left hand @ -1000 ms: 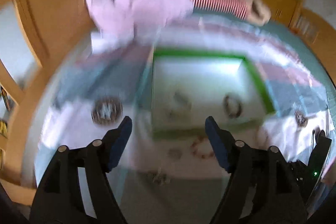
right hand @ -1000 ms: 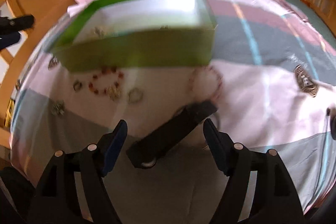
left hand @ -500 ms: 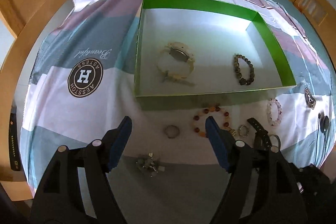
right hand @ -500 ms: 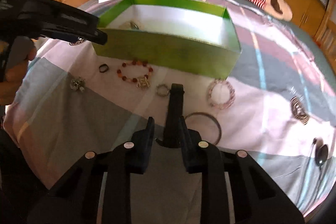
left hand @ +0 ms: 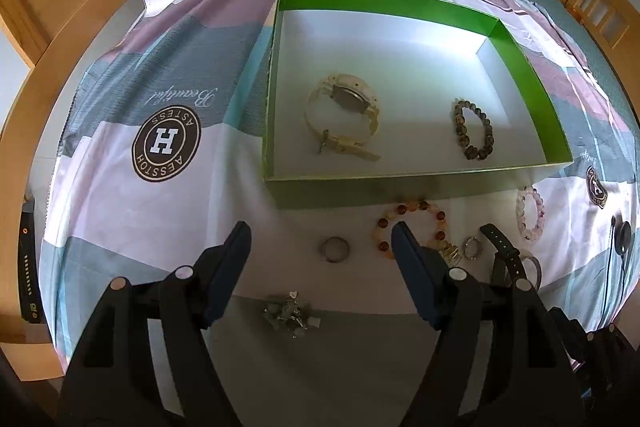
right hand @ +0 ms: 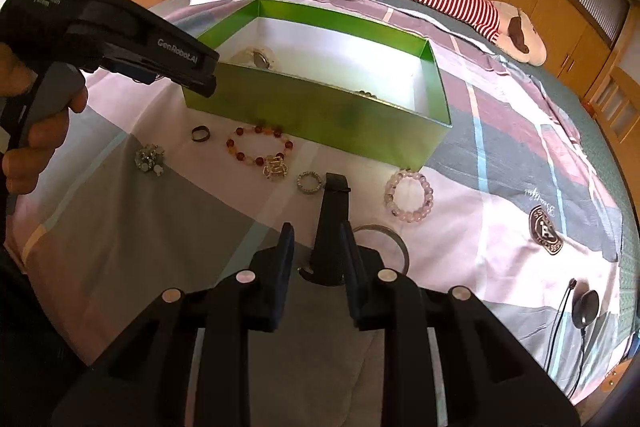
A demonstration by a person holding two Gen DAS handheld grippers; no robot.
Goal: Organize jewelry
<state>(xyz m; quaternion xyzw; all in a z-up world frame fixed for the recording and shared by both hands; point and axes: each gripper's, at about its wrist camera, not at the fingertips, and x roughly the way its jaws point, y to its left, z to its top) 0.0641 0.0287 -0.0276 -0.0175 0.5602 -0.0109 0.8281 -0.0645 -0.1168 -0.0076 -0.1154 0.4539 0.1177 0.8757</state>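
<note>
Bed cover (left hand: 120,227) takes most of both views; green box (left hand: 400,1) sits mid-bed, open top, holding a cream watch (left hand: 344,115) and a dark bead bracelet (left hand: 474,129); loose jewelry lies just in front of its near wall: amber bead bracelet (right hand: 258,143), pink bead bracelet (right hand: 408,195), thin bangle (right hand: 394,239), black strap (right hand: 334,219), dark ring (right hand: 200,133), sparkly ring (right hand: 309,182), gold charm (right hand: 275,167), cluster brooch (right hand: 150,155).

Left gripper (left hand: 322,243) hangs over the dark ring, fingers spread wide, empty; right gripper (right hand: 316,247) has narrowed around the black strap, right finger looks touching, a gap shows on the left; cannot tell if it's truly pinched.

Risks: one-sided grip, so the strap may pivot or drop on lifting; its tip lies near the sparkly ring and the bangle sits just beside, either could get dragged; soft fabric may bunch under the fingers.

Room: near box wall stands between strap and drop zone, needs clearing; box floor mostly free at back; left gripper near the travel path.
</note>
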